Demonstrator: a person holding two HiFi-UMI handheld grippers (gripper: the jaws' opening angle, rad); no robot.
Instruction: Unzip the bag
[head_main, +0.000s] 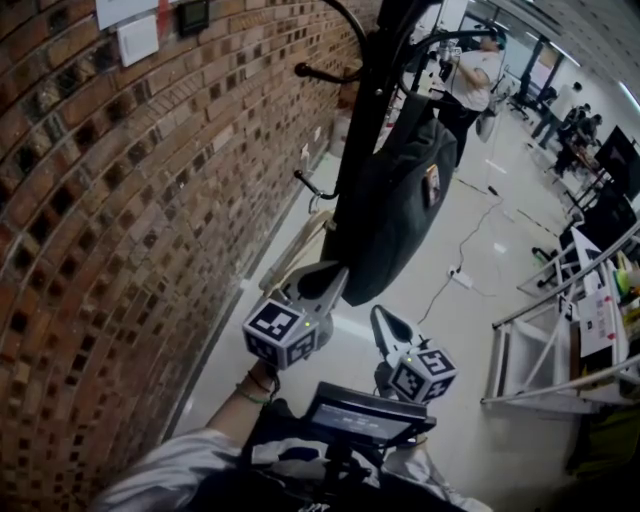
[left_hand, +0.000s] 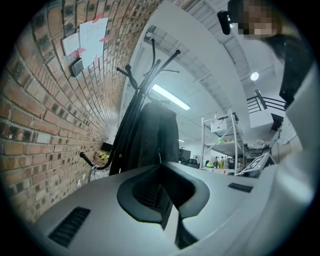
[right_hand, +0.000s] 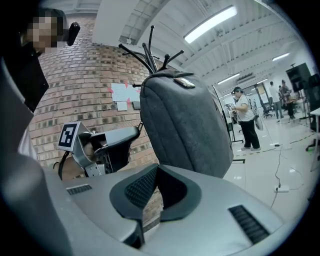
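**At the coat stand: one bag hanging, two grippers closed and empty**

Straight ahead of me, at 12 o'clock in the head view, one dark grey bag (head_main: 395, 205) hangs from one black coat stand (head_main: 362, 110). The stand is beside the brick wall (head_main: 120, 220). One small rectangular patch (head_main: 432, 186) shows on the bag's side. The zip is too small to make out in any view.

1. My left gripper (head_main: 338, 272) points toward 1 o'clock. Its tip is just beside the bag's lower end; I cannot tell whether they touch. In the left gripper view my two jaws are pressed together with nothing between them, and the bag hangs at 12 o'clock beyond the tips.
2. My right gripper (head_main: 380, 316) sits at 4 o'clock from the left one, near the bag's bottom but apart from it. Its two jaws are also together and hold nothing. In the right gripper view the bag fills 12 to 1 o'clock and my left gripper shows at 9 o'clock.

One person (right_hand: 245, 120) stands well behind the bag at 3 o'clock.
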